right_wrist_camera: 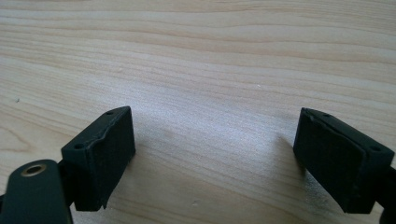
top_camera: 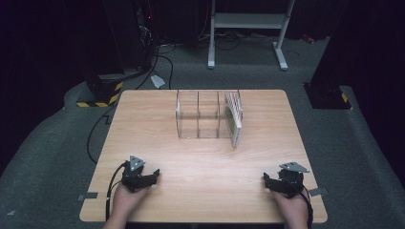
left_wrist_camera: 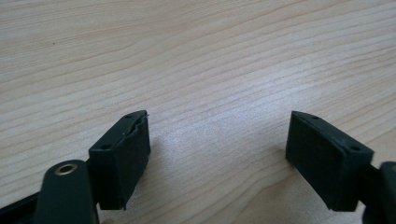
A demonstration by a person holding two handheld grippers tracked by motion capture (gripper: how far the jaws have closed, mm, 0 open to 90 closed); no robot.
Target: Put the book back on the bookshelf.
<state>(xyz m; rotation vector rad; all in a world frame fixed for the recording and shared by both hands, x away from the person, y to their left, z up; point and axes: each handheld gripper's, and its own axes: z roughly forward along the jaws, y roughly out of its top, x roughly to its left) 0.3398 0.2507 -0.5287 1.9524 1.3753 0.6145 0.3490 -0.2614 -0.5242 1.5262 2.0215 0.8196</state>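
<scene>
My left gripper [top_camera: 149, 175] rests low at the near left of the wooden table [top_camera: 157, 124], held in a hand. Its black jaws stand wide apart over bare wood, nothing between them [left_wrist_camera: 218, 140]. My right gripper [top_camera: 270, 180] sits at the near right, also in a hand, jaws wide open over bare wood [right_wrist_camera: 215, 140]. A clear plastic rack [top_camera: 200, 114] with several upright dividers stands at the table's far middle. Some flat white plates [top_camera: 234, 117] stand on edge in its right end. Both grippers are far from the rack.
The table's near edge lies just under both hands. Beyond the table are a dark floor, black cables [top_camera: 102, 121], a yellow-black striped base [top_camera: 100, 95] at far left and a white metal frame [top_camera: 248, 28] at the back.
</scene>
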